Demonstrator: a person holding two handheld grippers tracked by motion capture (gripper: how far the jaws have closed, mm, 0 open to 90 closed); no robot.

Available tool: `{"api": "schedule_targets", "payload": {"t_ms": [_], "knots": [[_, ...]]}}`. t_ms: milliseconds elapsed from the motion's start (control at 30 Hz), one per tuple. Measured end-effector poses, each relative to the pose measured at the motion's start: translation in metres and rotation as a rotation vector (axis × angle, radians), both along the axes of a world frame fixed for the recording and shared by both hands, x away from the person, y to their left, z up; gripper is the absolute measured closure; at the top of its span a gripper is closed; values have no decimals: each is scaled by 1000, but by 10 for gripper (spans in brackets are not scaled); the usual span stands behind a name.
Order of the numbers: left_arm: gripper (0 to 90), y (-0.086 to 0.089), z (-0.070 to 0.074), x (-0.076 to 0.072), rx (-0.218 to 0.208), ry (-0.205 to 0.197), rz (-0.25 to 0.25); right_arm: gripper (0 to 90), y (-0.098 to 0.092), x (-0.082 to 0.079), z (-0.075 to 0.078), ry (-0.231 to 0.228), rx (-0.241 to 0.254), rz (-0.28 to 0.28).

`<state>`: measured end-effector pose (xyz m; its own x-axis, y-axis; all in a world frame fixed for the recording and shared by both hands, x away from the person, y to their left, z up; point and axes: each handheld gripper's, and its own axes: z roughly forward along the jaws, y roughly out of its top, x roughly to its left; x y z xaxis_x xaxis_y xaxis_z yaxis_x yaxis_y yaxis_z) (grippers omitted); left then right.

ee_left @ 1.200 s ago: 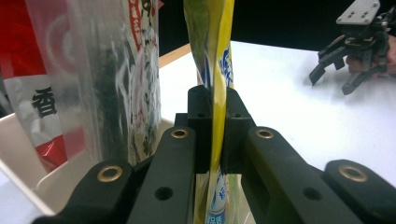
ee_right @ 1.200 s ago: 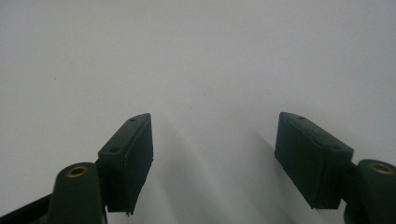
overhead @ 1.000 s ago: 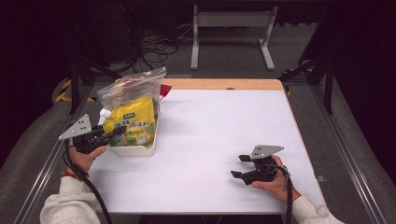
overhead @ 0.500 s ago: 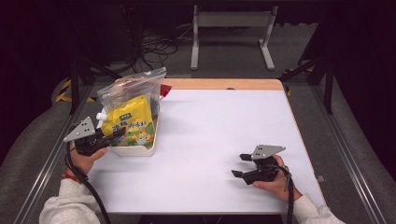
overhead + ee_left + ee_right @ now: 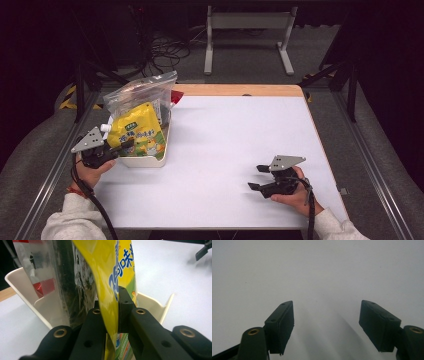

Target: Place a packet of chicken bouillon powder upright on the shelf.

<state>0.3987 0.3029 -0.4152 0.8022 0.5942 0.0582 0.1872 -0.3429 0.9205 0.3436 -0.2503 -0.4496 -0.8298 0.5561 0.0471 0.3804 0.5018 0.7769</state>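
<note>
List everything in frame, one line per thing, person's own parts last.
yellow pouch: 1, yellow with white spout, upright in the bin, nearest the left gripper
clear bag: 1, transparent with dark contents and a red strip, in the bin behind the pouch
bin: 1, cream, table's left edge
table: 1, white top, wooden far edge
left gripper: 1, black, fingers shut on the yellow pouch
right gripper: 1, black, fingers open, low over bare table at right
hands: 2, in light sleeves, bottom of high view
</note>
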Motion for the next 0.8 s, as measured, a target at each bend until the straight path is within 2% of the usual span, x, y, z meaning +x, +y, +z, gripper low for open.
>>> {"api": "schedule_targets", "payload": {"t_ms": [167, 567, 800], "knots": [[868, 0, -3, 0, 3, 12, 10, 281, 1, 0, 0, 1, -3, 3], [867, -3, -3, -1, 29, 12, 33, 283, 0, -1, 2, -5, 0, 0], [866, -4, -3, -3, 19, 24, 51, 286, 0, -1, 2, -9, -2, -6]]}}
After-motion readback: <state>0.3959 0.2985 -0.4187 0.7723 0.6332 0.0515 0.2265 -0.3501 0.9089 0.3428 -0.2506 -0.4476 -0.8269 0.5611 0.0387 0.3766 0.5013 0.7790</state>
